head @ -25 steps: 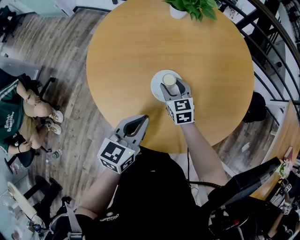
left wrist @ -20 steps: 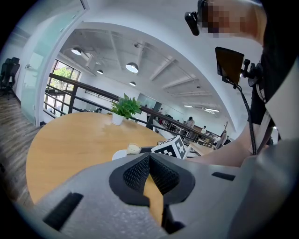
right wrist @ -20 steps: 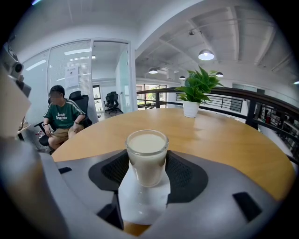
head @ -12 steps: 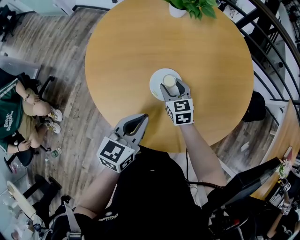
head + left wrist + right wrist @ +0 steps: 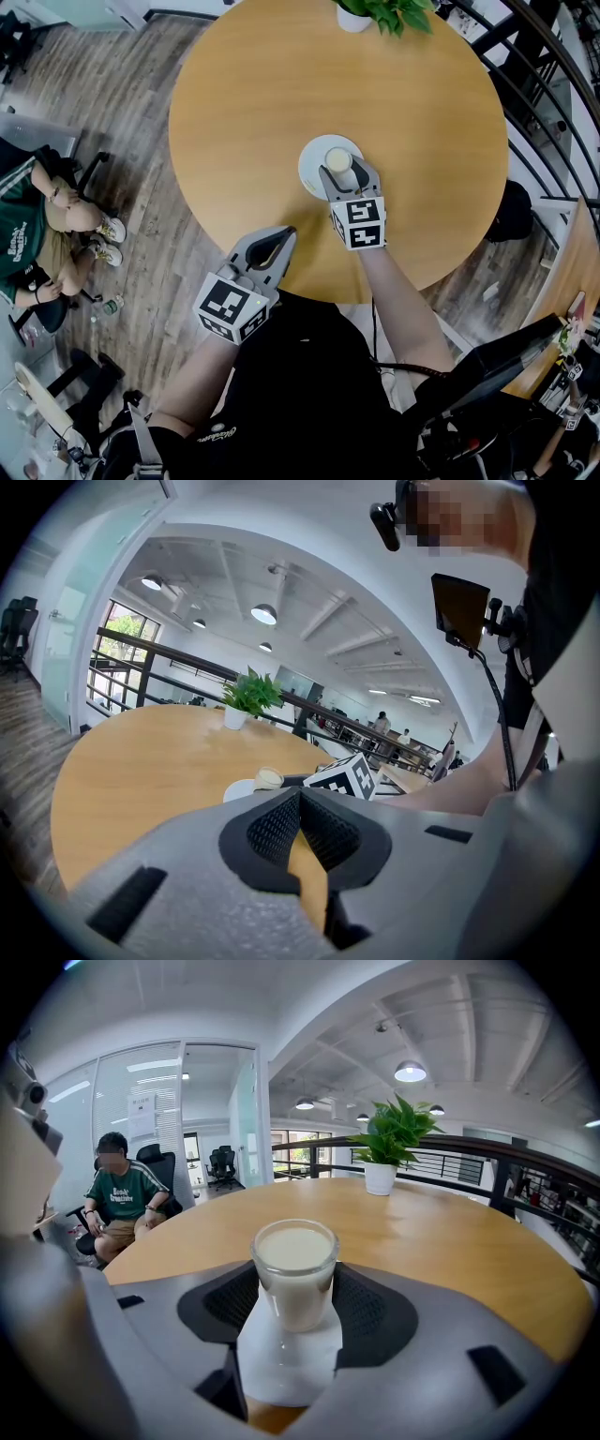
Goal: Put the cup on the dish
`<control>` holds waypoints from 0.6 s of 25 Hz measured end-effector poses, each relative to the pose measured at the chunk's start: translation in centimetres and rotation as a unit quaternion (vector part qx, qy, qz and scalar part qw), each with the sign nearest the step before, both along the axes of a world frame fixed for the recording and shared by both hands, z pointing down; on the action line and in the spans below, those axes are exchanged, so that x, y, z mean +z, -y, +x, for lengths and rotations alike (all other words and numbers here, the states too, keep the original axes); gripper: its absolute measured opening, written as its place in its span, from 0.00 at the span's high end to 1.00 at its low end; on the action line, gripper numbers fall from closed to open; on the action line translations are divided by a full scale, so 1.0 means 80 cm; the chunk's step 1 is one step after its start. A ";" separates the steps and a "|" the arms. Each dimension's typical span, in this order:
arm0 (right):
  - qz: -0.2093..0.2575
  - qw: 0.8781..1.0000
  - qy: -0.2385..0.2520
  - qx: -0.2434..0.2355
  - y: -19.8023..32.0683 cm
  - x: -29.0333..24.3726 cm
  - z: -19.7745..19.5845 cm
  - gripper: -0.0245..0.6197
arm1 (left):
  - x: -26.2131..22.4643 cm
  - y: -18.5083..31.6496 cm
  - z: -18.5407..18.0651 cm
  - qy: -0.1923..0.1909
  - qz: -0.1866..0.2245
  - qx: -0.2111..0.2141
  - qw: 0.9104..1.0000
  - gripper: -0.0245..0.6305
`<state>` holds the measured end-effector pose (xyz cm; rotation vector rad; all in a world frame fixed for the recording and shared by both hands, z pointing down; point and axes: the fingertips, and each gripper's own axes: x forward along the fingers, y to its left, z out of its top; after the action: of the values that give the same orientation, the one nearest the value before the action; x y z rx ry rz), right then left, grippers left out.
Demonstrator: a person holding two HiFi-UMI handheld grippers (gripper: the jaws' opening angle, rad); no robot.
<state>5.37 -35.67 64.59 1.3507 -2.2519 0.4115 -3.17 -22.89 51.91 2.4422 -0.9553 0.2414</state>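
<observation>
A glass cup [image 5: 338, 159] of pale milky liquid stands upright on a small white dish [image 5: 313, 161] near the middle of the round wooden table [image 5: 253, 94]. My right gripper [image 5: 343, 167] is shut on the cup [image 5: 294, 1274], its dark pads against both sides of the glass, with the dish [image 5: 286, 1363] showing white under it. My left gripper [image 5: 289, 232] hangs at the table's near edge, shut and empty, its tips meeting [image 5: 300, 794]. From there the cup [image 5: 268, 778] and dish [image 5: 239, 789] lie ahead.
A potted green plant [image 5: 380, 14] stands at the table's far edge. A person in a green shirt [image 5: 33, 234] sits on an office chair to the left on the wooden floor. A dark railing [image 5: 544, 112] curves past the table's right side.
</observation>
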 end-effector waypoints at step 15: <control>0.013 1.000 0.009 0.002 0.001 -0.003 0.002 0.58 | 0.002 -0.004 0.000 0.001 -0.003 0.000 1.000 0.97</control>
<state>5.51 -35.75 64.36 1.3701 -2.2766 0.3984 -3.21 -22.60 52.05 2.4359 -0.9544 0.2471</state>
